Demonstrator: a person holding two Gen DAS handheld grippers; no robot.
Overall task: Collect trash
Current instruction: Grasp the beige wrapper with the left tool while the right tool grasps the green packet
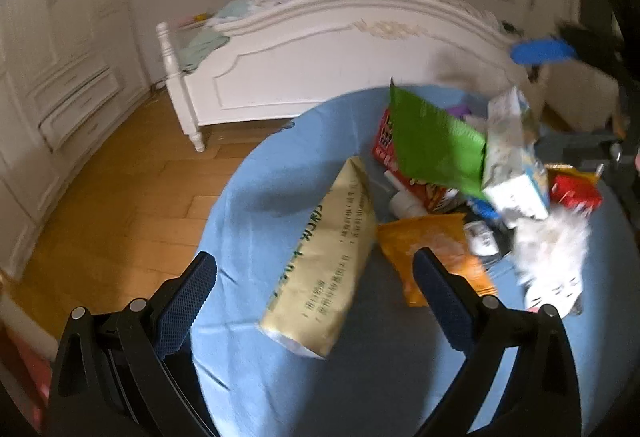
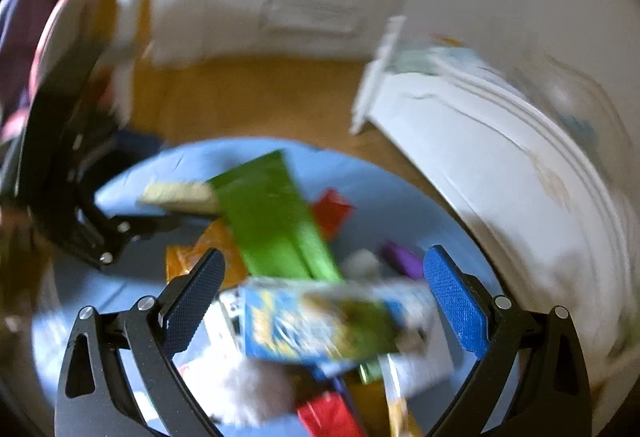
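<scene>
Round desk [image 1: 256, 197] under blue cloth, standing on wood floor [image 1: 120, 197]. Landmark: yellow paper bag [image 1: 328, 261], lying flat near desk centre. Just right of it, orange wrapper [image 1: 432, 241]. Beyond the bag, red snack box [image 1: 386, 147]. Farther right, red packet [image 1: 576, 193] and white crumpled tissue [image 1: 552, 249].

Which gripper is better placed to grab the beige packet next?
Left. The left gripper is open with the beige packet lying between its fingers; the right gripper frames a blue carton instead.

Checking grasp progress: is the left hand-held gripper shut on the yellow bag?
No, the left hand-held gripper is open, its fingers either side of the yellow bag.
</scene>
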